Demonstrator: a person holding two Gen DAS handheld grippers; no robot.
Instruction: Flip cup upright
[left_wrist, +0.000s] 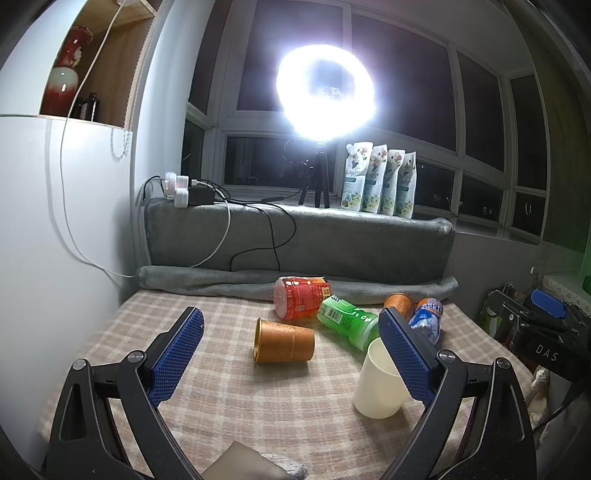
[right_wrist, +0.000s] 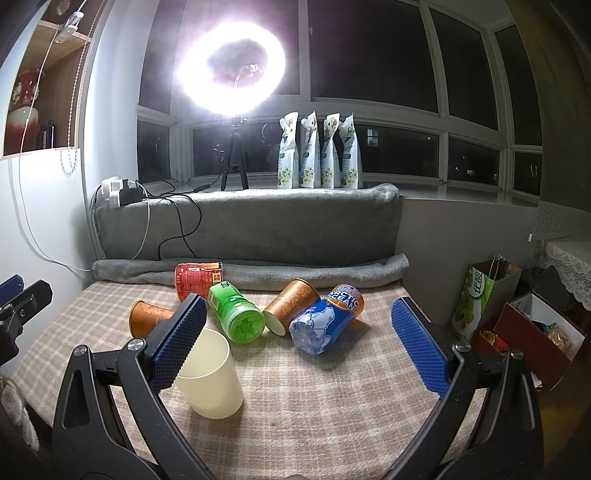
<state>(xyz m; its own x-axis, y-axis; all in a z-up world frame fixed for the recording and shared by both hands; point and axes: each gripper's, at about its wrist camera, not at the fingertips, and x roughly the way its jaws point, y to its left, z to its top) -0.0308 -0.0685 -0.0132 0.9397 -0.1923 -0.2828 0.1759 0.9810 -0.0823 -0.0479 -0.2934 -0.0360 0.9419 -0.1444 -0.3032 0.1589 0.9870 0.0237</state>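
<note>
the cream cup (right_wrist: 208, 373) is plain and smooth, standing mouth up on the checked cloth (right_wrist: 314, 398), its long axis near vertical. my left gripper (left_wrist: 291, 334) and right gripper (right_wrist: 299, 325) both gape wide, holding nothing.

1. Left tool (left_wrist: 291, 328): two matte black arms, each with a triangular cut-out and two round silver screw heads.
2. Left tool fingers (left_wrist: 177, 356): flat rectangular pads faced in blue, diamond-textured rubber.
3. Right tool (right_wrist: 299, 319): identical black frame, cut-outs and silver screws.
4. Right tool fingers (right_wrist: 419, 345): the same blue textured pads on black backing plates.
</note>
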